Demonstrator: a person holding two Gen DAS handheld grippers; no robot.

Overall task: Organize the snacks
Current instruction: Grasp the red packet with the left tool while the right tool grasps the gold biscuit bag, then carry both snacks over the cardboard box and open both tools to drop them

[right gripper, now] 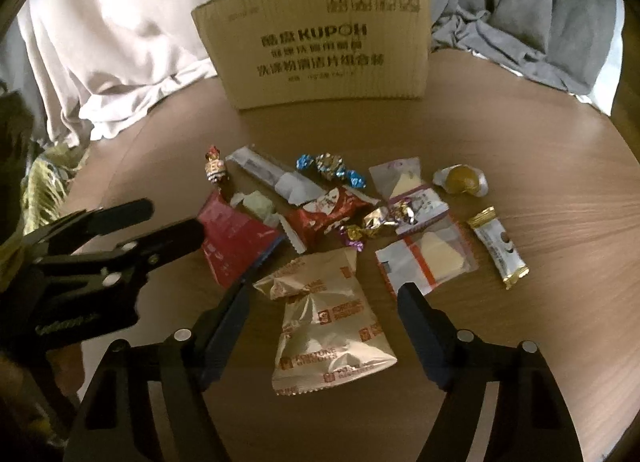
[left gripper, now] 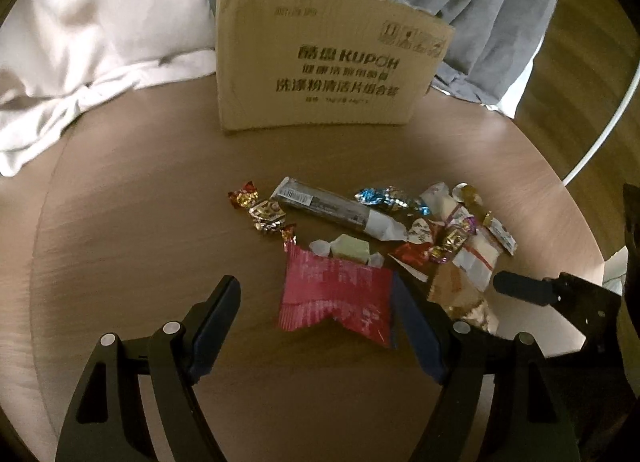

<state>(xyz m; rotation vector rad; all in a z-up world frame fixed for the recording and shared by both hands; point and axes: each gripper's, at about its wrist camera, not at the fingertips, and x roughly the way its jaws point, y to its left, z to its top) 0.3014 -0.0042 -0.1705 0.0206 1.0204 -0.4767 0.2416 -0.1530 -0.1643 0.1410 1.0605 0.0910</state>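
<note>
Several wrapped snacks lie in a loose pile on a round wooden table (left gripper: 120,222). My left gripper (left gripper: 316,292) is open, its jaws on either side of a red packet (left gripper: 336,298); the same red packet (right gripper: 232,238) shows in the right wrist view. My right gripper (right gripper: 324,294) is open around a beige biscuit packet (right gripper: 328,326). The left gripper (right gripper: 160,222) also shows at the left of the right wrist view. A cardboard box (left gripper: 320,62) stands upright at the back of the table; it shows in the right wrist view too (right gripper: 324,50).
Other snacks: a long grey bar (left gripper: 332,210), a blue foil candy (left gripper: 384,198), a gold-red candy (left gripper: 264,214), clear cheese packets (right gripper: 424,254), a small white bar (right gripper: 500,246), a round foil sweet (right gripper: 460,180). White cloth (left gripper: 80,54) and grey cloth (left gripper: 480,2) lie behind the box.
</note>
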